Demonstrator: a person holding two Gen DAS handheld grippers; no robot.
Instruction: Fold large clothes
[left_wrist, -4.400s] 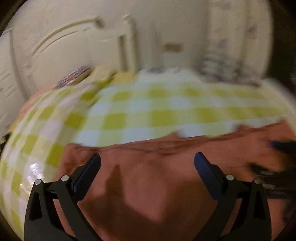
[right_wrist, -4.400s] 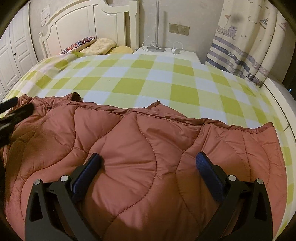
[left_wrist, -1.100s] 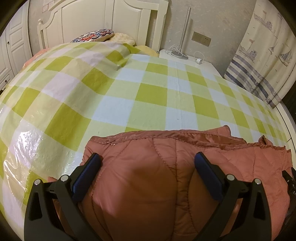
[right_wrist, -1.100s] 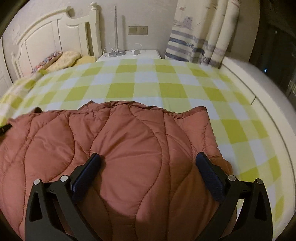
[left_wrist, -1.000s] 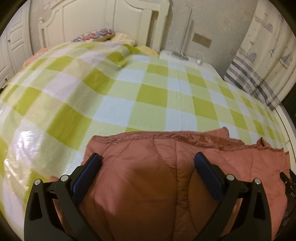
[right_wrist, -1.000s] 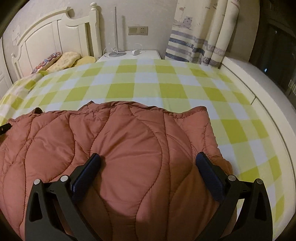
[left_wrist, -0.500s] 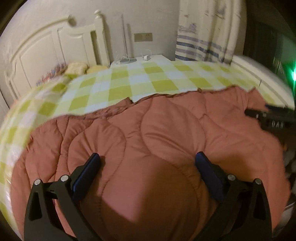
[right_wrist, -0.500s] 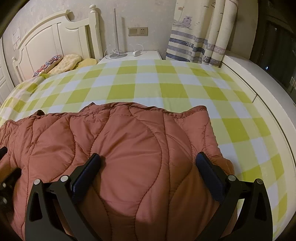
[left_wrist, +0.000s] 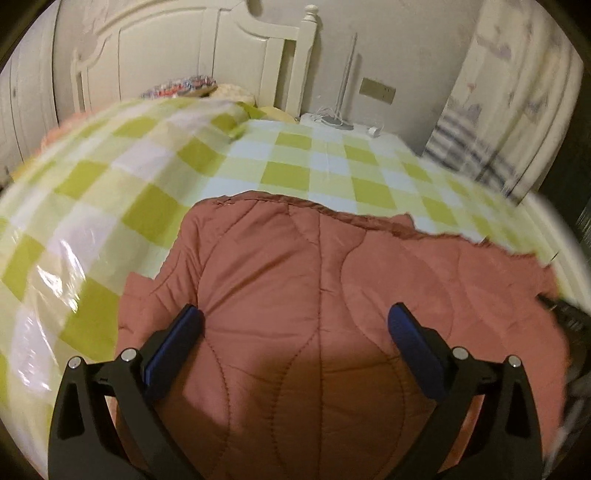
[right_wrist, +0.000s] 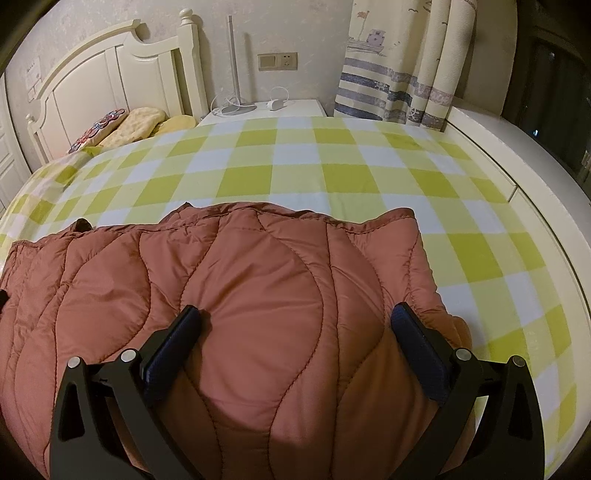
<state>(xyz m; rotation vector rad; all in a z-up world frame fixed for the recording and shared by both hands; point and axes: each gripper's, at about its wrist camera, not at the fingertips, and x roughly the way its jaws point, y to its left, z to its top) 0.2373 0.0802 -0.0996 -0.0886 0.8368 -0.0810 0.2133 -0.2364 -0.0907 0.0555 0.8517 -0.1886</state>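
Green-checked bed (right_wrist: 295, 177) is covered near its foot by the rust quilted coat (right_wrist: 258, 295), spread flat. Slippage of the puffy, slick fabric is judged likely if only one layer is pinched. Left claw (left_wrist: 295, 325) and right claw (right_wrist: 295, 325) are held spread wide above it, gripping nothing.

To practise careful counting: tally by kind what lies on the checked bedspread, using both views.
Quilted rust-red garment: 1
Pillows by the headboard: 3, as far as the right wrist view shows
Total: 4
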